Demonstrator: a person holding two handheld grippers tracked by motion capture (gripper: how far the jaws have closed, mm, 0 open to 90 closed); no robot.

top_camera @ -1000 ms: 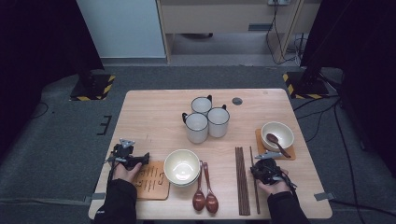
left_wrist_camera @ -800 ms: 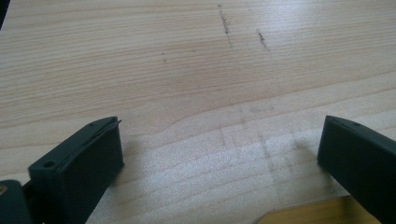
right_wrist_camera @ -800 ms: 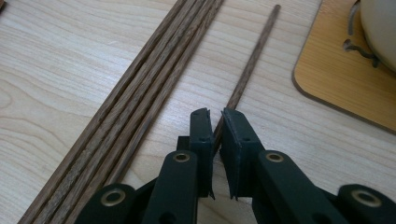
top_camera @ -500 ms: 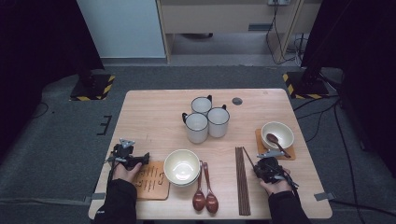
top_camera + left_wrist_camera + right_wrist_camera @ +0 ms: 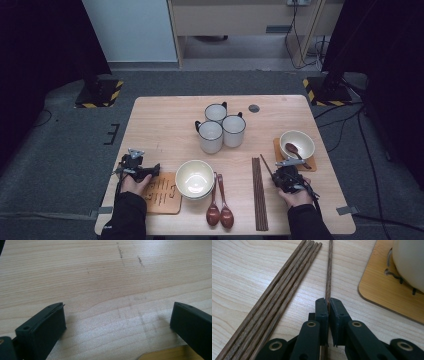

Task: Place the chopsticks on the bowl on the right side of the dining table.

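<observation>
Right gripper [image 5: 328, 302] clamps chopstick [image 5: 328, 272] (probably lifted) beside coaster [image 5: 382, 290].

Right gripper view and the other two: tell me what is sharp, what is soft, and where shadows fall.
Right gripper view: the chopstick clamped in the right gripper shows crisp grain, while the bowl at the edge is soft. Left gripper view: the table grain is sharp, with faint shadows beside the open fingers. High view: even light on the table, dark surroundings.
</observation>
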